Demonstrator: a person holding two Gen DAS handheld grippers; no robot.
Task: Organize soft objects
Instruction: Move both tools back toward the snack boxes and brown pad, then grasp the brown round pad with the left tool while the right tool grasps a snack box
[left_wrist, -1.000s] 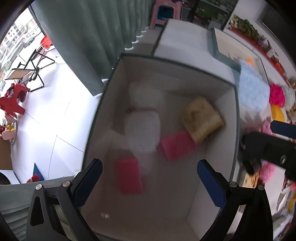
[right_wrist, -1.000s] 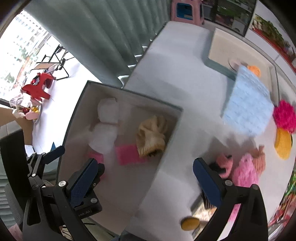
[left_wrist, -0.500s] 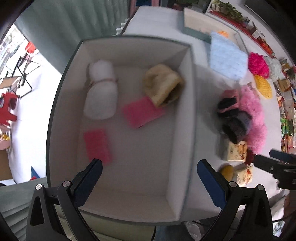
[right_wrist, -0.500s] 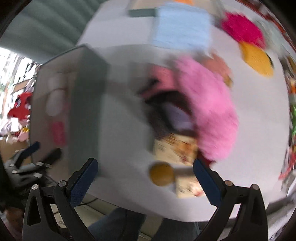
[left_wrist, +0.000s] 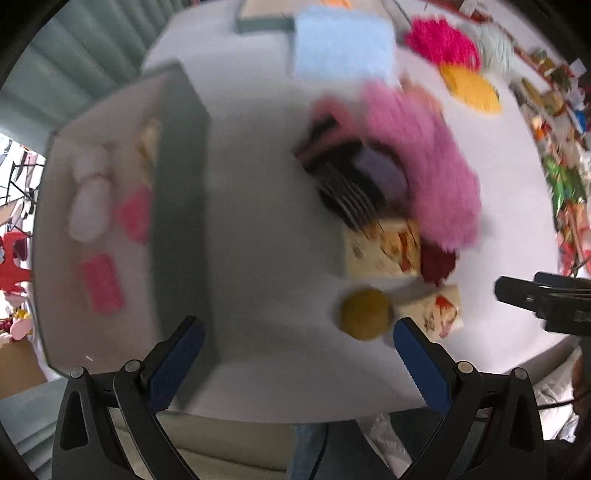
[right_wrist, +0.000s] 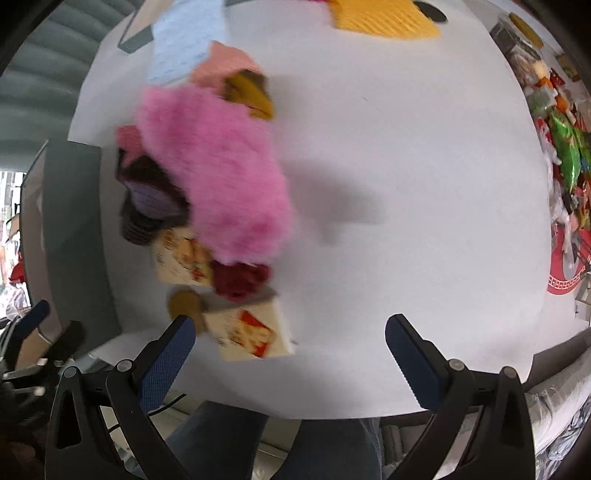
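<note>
With both hand-held grippers (left (left_wrist: 295, 339), right (right_wrist: 286, 334)) wide open and empty, the pink fluff (right_wrist: 221, 177), beside the box (left_wrist: 122, 206), should be pinched deeply at its middle.

We see a fluffy, long-piled pink plush (right_wrist: 221, 177) on the matt white table (right_wrist: 388, 166). Just beside the plush lie a dark ribbed knit (left_wrist: 347, 199) and smooth printed pouches (right_wrist: 251, 332). Our gripper pads (right_wrist: 166, 354) look blue, finely textured rubber.
</note>
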